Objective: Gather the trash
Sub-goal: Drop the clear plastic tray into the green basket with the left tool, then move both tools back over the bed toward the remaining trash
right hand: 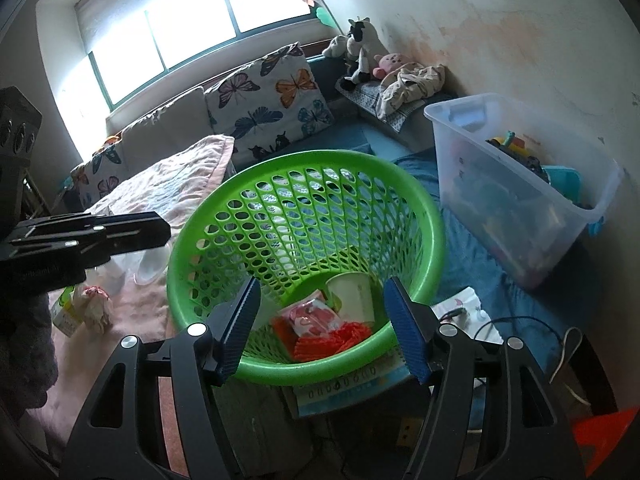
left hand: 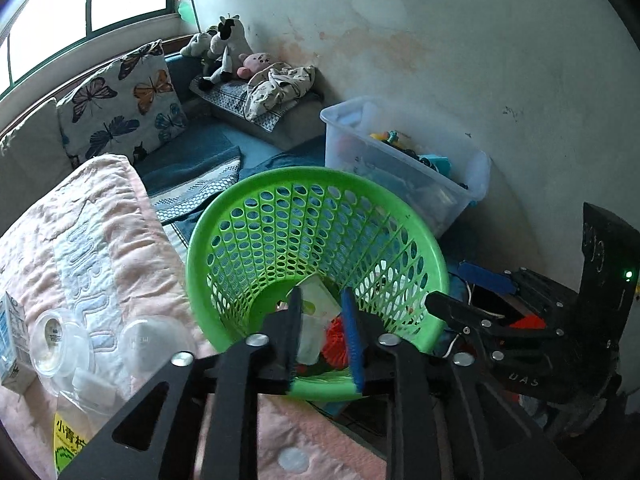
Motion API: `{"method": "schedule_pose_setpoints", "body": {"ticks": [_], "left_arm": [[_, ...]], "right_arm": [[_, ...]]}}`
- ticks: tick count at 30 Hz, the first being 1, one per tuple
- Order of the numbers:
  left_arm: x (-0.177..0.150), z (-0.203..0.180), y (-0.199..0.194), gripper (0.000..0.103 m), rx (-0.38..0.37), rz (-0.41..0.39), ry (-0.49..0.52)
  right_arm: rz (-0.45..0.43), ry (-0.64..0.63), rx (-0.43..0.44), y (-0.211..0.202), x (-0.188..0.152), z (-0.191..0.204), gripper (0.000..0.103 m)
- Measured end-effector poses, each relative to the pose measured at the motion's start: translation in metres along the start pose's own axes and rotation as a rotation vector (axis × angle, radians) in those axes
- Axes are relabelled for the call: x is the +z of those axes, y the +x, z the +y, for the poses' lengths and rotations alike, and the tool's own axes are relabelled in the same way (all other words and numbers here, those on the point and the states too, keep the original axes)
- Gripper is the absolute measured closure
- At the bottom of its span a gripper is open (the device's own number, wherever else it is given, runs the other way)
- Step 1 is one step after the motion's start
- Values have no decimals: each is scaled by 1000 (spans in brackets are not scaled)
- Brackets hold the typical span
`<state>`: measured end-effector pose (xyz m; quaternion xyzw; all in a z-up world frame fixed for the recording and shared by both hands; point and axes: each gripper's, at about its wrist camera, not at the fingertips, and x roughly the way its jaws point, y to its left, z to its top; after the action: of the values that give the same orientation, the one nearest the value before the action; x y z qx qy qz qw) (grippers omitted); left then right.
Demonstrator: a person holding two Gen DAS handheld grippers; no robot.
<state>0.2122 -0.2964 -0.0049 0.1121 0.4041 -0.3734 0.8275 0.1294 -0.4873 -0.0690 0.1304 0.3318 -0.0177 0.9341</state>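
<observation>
Left wrist view: left gripper [left hand: 322, 332] sits over the near rim of the green basket [left hand: 224, 236], jaws a narrow gap apart, nothing between the pads; near rim and basket contents show through the gap. In the basket bottom: a pale cup [left hand: 320, 300] and an orange mesh scrap [left hand: 335, 346]. The basket stands off the pink blanket's [left hand: 132, 248] right edge, touching or just beside it, can't tell which. On the blanket near its left edge: a milk carton [left hand: 10, 344], two clear plastic lids [left hand: 52, 338], a clear packet with a yellow label [left hand: 76, 436]. The right gripper [left hand: 460, 312] shows at the basket's right rim, seen side-on. Clear storage bin [left hand: 404, 168] with toys stands against the wall behind the basket. Butterfly cushion [left hand: 120, 100] on the sofa at back.

Right wrist view: right gripper [right hand: 324, 328] hangs above the basket's [right hand: 424, 216] near rim, jaws moderately wide, empty. Inside at the bottom: paper cup [right hand: 352, 292] lying on its side, pink-red wrapper [right hand: 310, 316], orange mesh [right hand: 340, 338]. The left gripper [right hand: 132, 232] comes in from the left over the blanket [right hand: 180, 176], side-on, so its gap is unreadable here. Below it, on the blanket beside the basket's left rim: a crumpled wrapper [right hand: 96, 304], a small green-labelled carton [right hand: 66, 308], a clear lid [right hand: 150, 268]. Storage bin [right hand: 520, 200] at right, well apart from the basket.
</observation>
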Motion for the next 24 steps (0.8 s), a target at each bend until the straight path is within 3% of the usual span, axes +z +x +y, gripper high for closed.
{"method": "schedule_pose_setpoints", "body": {"ticks": [8, 16, 24], "left_arm": [[-9, 10, -17, 70, 8, -27, -25], [-32, 27, -54, 50, 49, -76, -61], [-61, 55, -85, 37, 85, -112, -136]], "right_arm": [[-1, 0, 7, -4, -1, 2, 38], [0, -29, 36, -10, -5, 26, 36], [-1, -67, 76, -12, -7, 56, 33]]}}
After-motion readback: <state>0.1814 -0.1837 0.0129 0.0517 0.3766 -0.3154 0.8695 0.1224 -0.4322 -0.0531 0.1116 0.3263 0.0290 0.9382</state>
